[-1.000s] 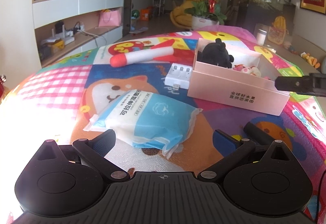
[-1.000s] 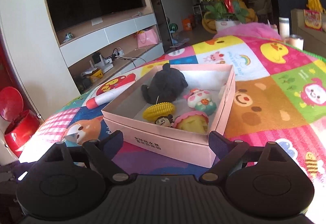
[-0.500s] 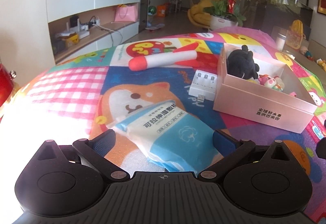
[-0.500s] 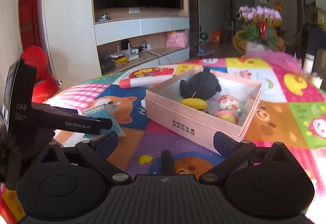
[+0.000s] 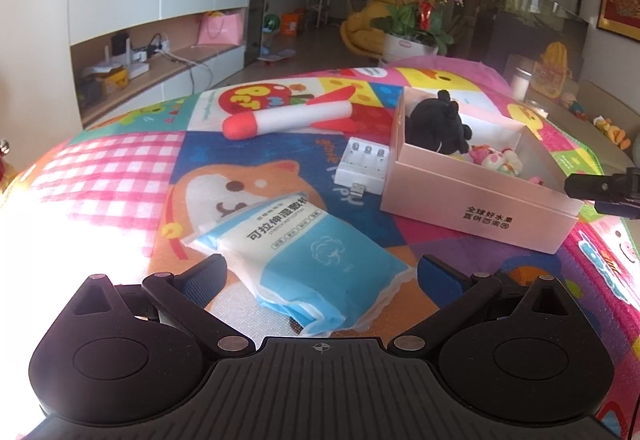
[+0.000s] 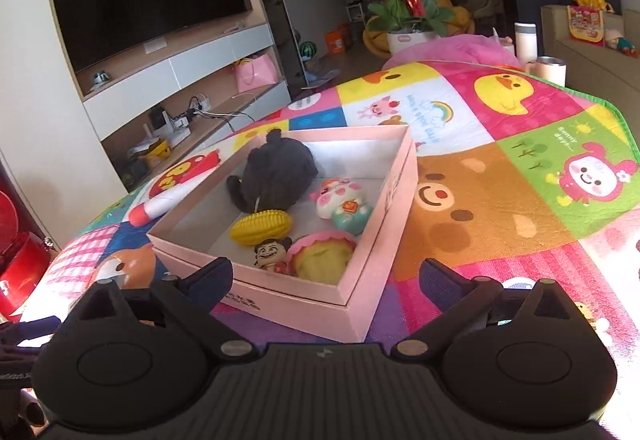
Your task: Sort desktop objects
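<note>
My left gripper hangs wide open astride the blue wipes pack, untouched on the mat beside the pink box; next, I judge: close, lift, box it; my right gripper, opened wide, holds nothing.

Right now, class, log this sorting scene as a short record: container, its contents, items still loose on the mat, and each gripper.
container: pink box, open
inside box: black plush, yellow corn toy, pink cat figure
loose on mat: blue wipes pack, white battery charger, red-tipped pen
left gripper: open, straddling the wipes pack
right gripper: open, empty
</note>
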